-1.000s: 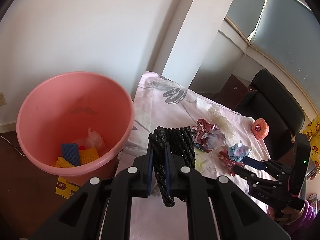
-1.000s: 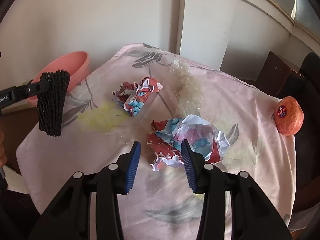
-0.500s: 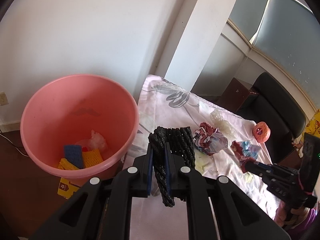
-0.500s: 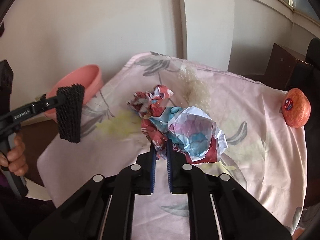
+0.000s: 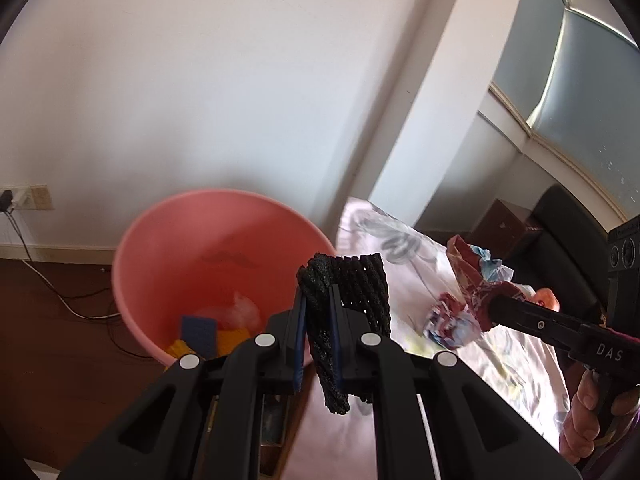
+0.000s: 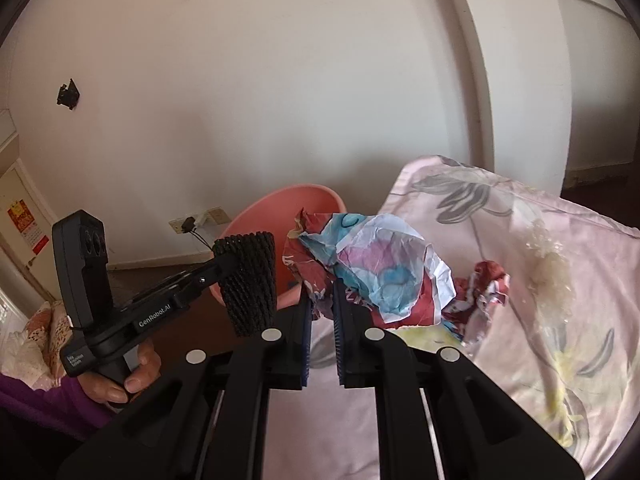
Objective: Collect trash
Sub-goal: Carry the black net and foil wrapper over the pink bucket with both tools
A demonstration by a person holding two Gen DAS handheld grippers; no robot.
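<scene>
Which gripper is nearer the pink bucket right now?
Left. The left gripper, shut on black foam netting, hangs at the pink bucket rim. The right gripper, shut on crumpled paper, is over the table.

White wall (image 5: pixel 200 80), dk wood floor (image 5: pixel 60 340)

Both grippers black plastic, blue pads, silver screw heads on the linkages. Left gripper (image 6: pixel 236 270), lower left of right wrist view: white "GenRobot.AI" on the body, boxy camera block on top. Right gripper (image 5: pixel 486 312), right edge of left wrist view: white "DAS". Purple sleeve (image 6: pixel 44 404) at lower left
</scene>
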